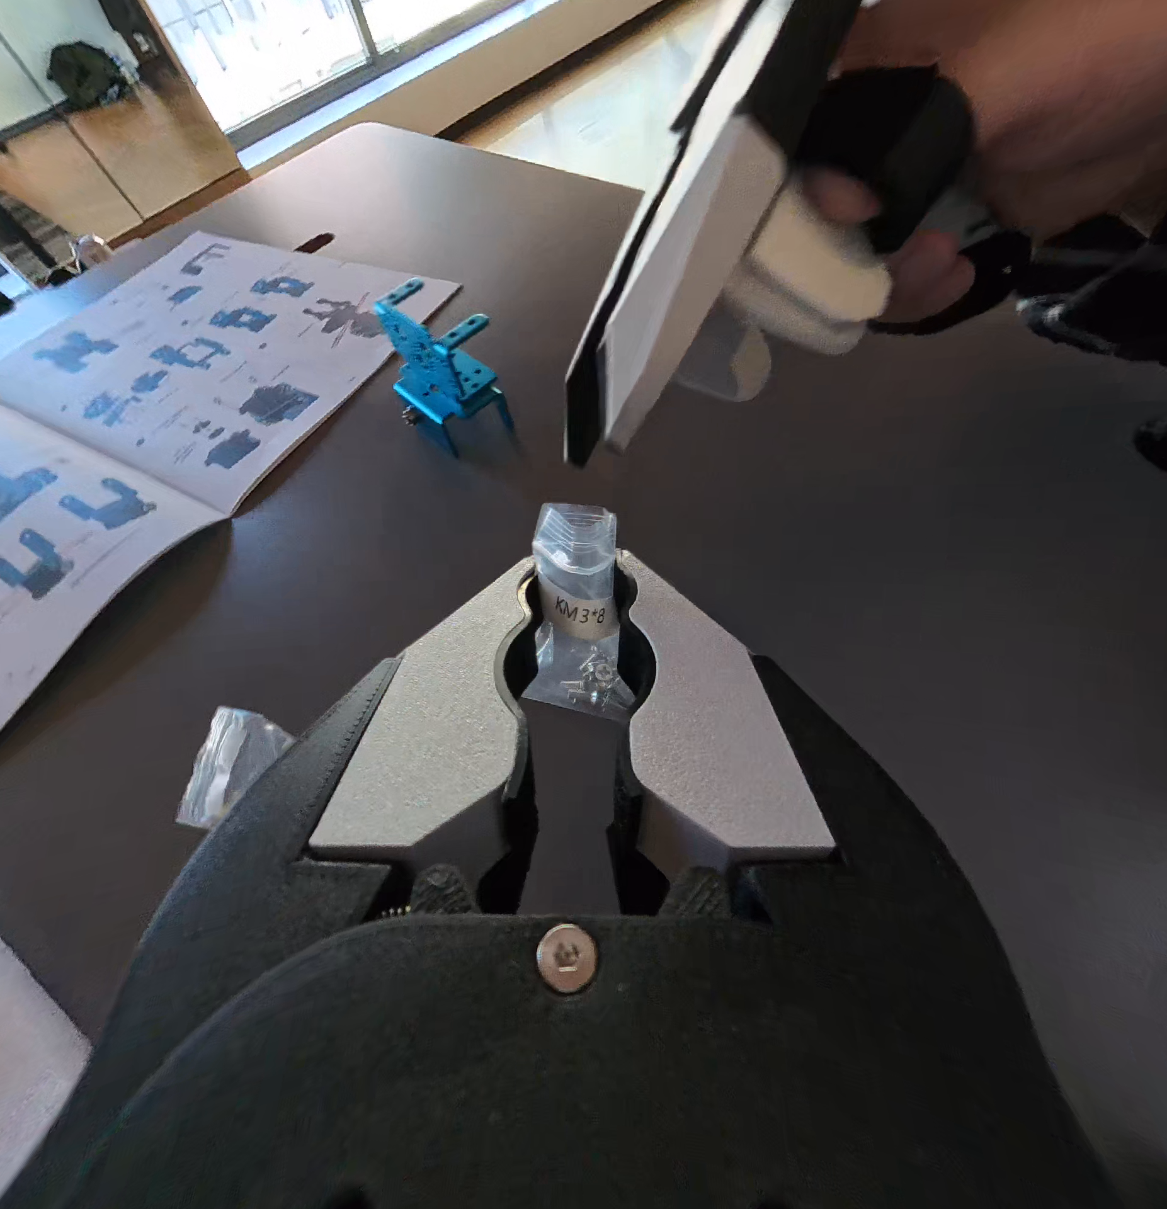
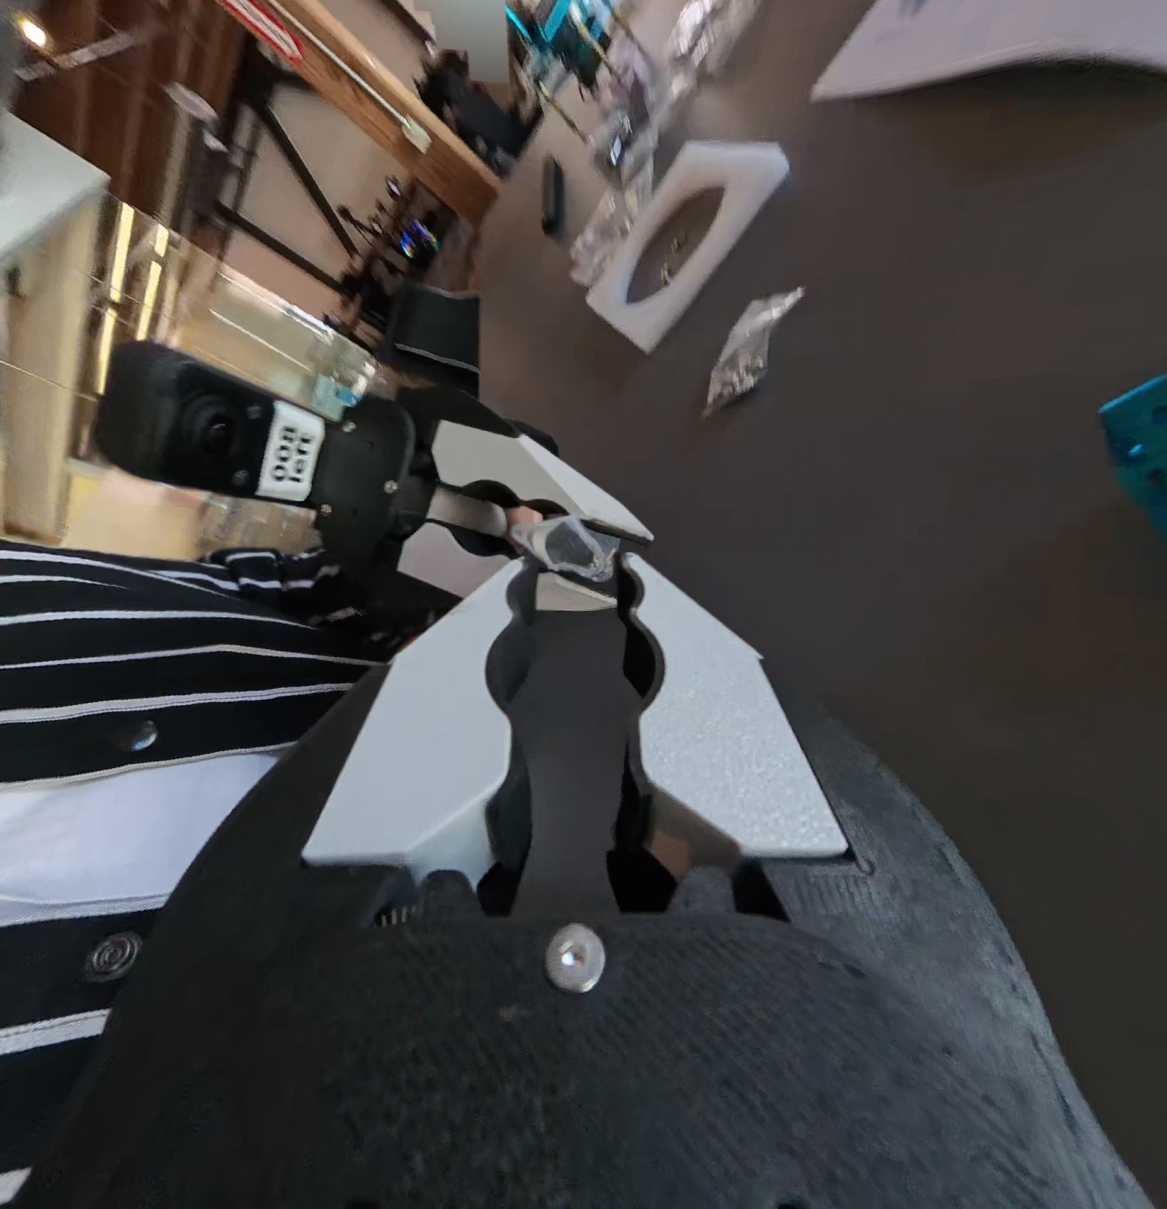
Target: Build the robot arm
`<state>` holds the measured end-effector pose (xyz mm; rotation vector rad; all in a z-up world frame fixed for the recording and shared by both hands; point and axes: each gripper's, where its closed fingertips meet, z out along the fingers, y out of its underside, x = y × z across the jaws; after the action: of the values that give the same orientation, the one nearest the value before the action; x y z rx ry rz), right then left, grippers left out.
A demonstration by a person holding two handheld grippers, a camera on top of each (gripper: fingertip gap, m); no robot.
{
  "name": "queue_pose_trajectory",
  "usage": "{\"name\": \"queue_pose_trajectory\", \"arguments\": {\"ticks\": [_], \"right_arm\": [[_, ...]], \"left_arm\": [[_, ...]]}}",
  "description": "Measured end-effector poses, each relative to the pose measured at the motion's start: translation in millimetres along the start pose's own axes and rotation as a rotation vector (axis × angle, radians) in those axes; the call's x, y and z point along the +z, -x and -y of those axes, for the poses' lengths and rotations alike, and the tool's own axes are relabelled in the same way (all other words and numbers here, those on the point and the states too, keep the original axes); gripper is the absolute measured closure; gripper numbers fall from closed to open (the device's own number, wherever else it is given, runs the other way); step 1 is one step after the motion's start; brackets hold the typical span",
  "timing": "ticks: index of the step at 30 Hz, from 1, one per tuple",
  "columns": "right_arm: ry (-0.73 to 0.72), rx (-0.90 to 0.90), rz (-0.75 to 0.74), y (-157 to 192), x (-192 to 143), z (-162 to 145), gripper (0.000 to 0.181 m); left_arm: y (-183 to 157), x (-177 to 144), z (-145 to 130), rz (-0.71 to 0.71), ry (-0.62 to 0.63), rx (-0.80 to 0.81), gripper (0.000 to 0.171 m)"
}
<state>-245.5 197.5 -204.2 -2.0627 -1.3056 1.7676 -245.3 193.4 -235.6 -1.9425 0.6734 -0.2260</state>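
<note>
Small clear bag (image 1: 577, 618) of screws, pinched upright in the left gripper (image 1: 575, 576)

It is transparent plastic with a white label band; tiny silver screws (image 1: 590, 680) gather at its near end, and its crumpled top pokes out past the fingertips above the dark table (image 1: 894, 589).

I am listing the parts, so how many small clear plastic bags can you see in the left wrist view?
2. One small clear plastic bag of screws is pinched in the left claw. The other clear bag lies on the dark table, left of that claw. More may be hidden.
</note>
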Motion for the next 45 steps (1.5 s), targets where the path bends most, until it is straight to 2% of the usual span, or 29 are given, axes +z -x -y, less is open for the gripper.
{"name": "queue_pose_trajectory", "arguments": {"ticks": [3,7,10,14,17,24,30,33,38,45], "right_arm": [[-0.060,-0.192,-0.014,1.2,-9.8,2.3,0.150],[-0.087,-0.459,-0.065,3.5,-0.9,-15.4,0.125],[-0.091,-0.512,-0.018,10.7,17.8,-22.6,0.117],[-0.145,-0.539,0.048,25.3,31.5,-13.7,0.115],[-0.188,-0.552,0.103,35.9,32.9,-11.2,0.120],[-0.226,-0.513,0.190,48.7,35.1,-13.8,0.146],[-0.203,-0.521,0.204,45.7,37.3,-22.5,0.152],[-0.194,-0.555,0.161,38.4,37.2,-23.1,0.155],[-0.192,-0.574,0.120,31.4,34.6,-21.7,0.158],[-0.163,-0.629,0.055,22.9,33.8,-23.5,0.159]], "left_arm": [[11.5,-5.1,3.4,-0.003,-0.035,-0.134,0.154],[13.8,-18.2,25.6,-0.113,-0.163,-0.310,0.155],[10.9,-24.8,38.4,-0.177,-0.215,-0.316,0.154],[-4.0,-28.5,50.2,-0.270,-0.248,-0.290,0.153],[-16.0,-31.7,56.7,-0.333,-0.279,-0.285,0.153],[-14.8,-33.9,57.8,-0.347,-0.351,-0.305,0.155],[-20.7,-32.2,49.6,-0.433,-0.338,-0.361,0.156],[-23.7,-33.3,48.6,-0.508,-0.338,-0.418,0.150],[-19.9,-31.8,45.8,-0.552,-0.328,-0.462,0.150],[-17.1,-26.6,38.8,-0.553,-0.268,-0.410,0.152]]}}
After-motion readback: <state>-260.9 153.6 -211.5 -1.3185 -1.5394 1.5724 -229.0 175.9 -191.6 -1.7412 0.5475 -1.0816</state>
